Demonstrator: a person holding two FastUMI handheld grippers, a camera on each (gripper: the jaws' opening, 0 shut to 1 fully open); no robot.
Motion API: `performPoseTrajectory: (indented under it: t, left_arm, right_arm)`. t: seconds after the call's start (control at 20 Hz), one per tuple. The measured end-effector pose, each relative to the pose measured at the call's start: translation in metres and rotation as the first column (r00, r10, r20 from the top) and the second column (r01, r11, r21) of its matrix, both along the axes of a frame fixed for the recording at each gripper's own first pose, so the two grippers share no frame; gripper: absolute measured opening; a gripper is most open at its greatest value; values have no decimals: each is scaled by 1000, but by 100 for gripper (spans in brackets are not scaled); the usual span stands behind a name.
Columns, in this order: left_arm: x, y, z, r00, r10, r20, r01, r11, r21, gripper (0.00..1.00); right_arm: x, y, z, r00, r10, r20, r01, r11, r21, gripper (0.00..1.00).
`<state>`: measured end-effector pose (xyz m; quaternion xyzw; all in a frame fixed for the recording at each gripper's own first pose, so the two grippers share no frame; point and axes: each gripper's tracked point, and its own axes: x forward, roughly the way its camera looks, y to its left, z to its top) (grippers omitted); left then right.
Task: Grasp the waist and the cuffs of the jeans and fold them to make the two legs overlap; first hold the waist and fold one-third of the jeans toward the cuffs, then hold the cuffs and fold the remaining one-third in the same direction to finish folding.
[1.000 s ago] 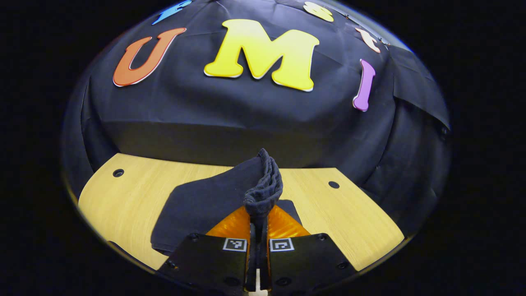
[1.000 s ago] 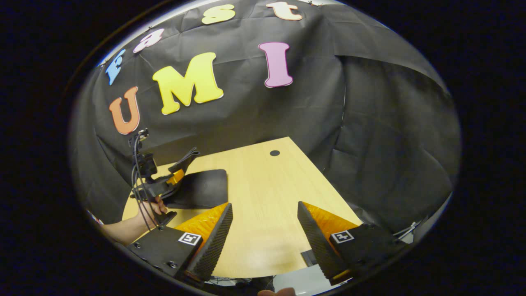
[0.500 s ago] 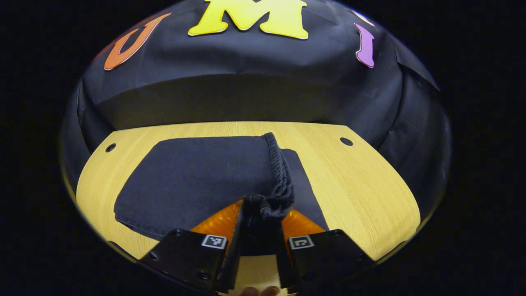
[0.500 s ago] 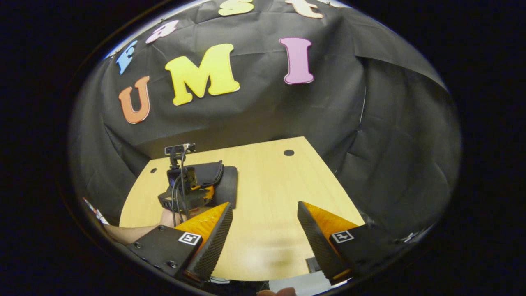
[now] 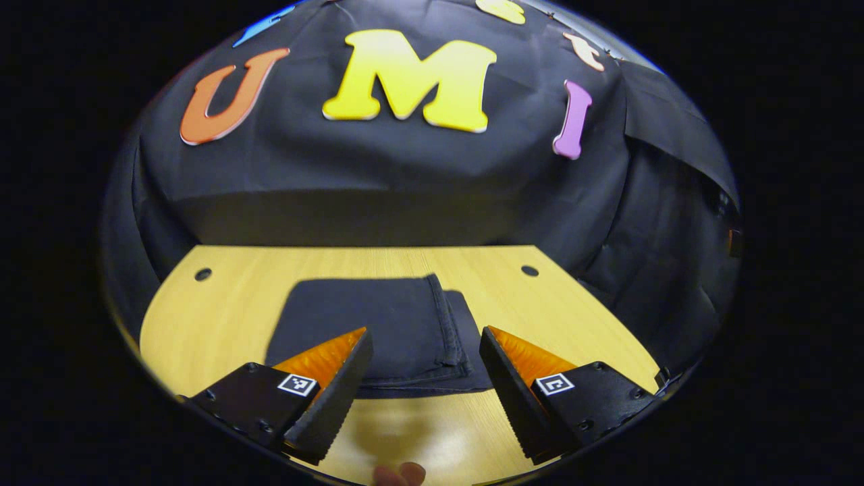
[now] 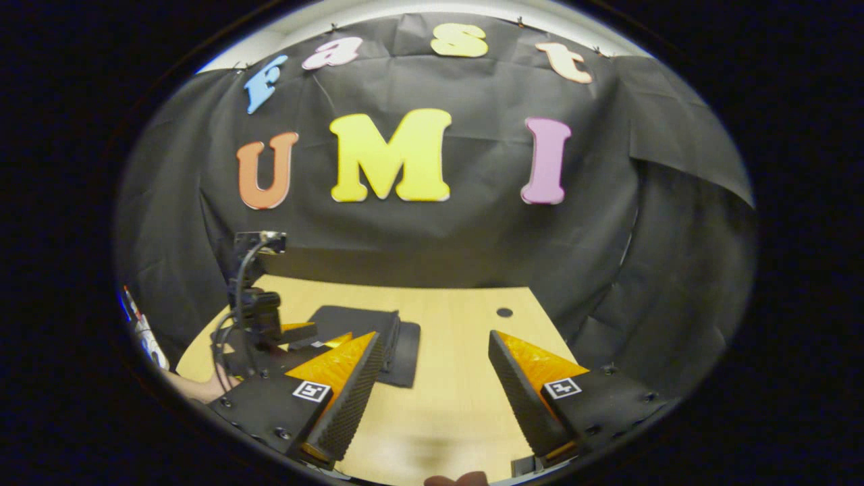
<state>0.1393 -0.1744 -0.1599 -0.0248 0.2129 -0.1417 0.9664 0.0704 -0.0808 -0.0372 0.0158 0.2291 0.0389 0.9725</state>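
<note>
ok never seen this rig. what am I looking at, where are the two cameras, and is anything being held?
No robot arm here: a person carries a two-finger hand-held gripper in each hand, with a fisheye camera riding on each. The left gripper view looks along the left hand-held gripper, whose jaws stand open over the folded dark jeans lying flat on the light wooden table. The right gripper view looks along the right hand-held gripper, also open with bare table between its fingers; farther off on its left it shows the left one above the jeans. Nothing is held.
</note>
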Motion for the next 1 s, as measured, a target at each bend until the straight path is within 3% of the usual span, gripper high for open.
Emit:
performPoseTrajectory:
  t: [0.25, 0.5, 0.55, 0.7, 0.8, 0.9, 1.0]
  left_arm:
    - [-52, 65, 117, 984, 96, 151, -84, 993, -84, 98]
    - [-98, 136, 218, 899, 220, 379, -196, 975, -101, 98]
    - [-110, 144, 228, 886, 228, 404, -205, 974, -101, 100]
    - [-126, 156, 247, 857, 238, 456, -218, 971, -97, 98]
    - [-133, 156, 252, 853, 235, 466, -215, 972, -97, 98]
    - [-143, 158, 254, 846, 226, 483, -206, 974, -95, 98]
    - [-153, 156, 252, 846, 210, 491, -194, 977, -83, 98]
  right_arm:
    - [9, 53, 57, 986, 46, 159, -48, 999, 12, 98]
    - [5, 78, 110, 949, -23, 315, 7, 999, 49, 98]
    - [3, 82, 117, 937, -28, 347, 12, 999, 48, 93]
    - [-6, 96, 127, 914, -32, 405, 24, 999, 26, 93]
    - [-16, 111, 120, 917, -12, 398, 5, 1000, 19, 93]
    - [-23, 118, 117, 922, -1, 388, -7, 1000, 19, 100]
    - [-27, 122, 116, 924, -3, 383, -9, 1000, 29, 98]
